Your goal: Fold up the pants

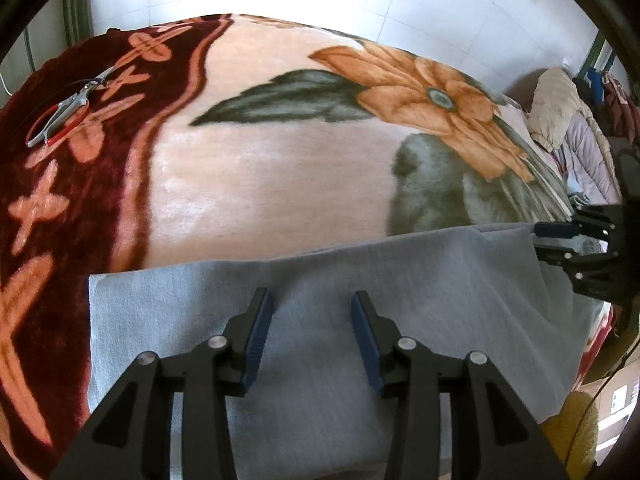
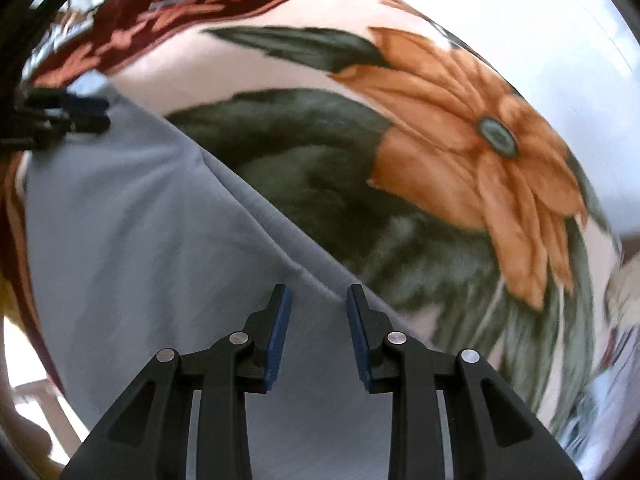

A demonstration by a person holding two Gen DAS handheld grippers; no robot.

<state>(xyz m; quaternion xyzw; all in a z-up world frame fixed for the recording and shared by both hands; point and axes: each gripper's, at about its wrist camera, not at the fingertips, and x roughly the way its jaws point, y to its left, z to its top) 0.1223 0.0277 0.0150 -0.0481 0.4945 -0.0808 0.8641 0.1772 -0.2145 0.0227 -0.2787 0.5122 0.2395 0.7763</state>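
My two wrist cameras look steeply down, close over the grey pants (image 1: 320, 280) and flowered blanket (image 1: 280, 160), which both views share.

The left gripper (image 1: 312, 300) points steeply downward, its two black fingers parted with a clear gap between the blue pads (image 1: 256, 340); nothing is pinched between them. The right gripper (image 2: 316, 292) also points steeply down, its fingers parted a little more narrowly, blue pads (image 2: 278, 340) facing each other with nothing clamped. In the left wrist view the right gripper (image 1: 538, 238) comes in from the right edge, fingers lying sideways. In the right wrist view the left gripper (image 2: 106, 112) shows at the upper left edge, fingers slightly apart
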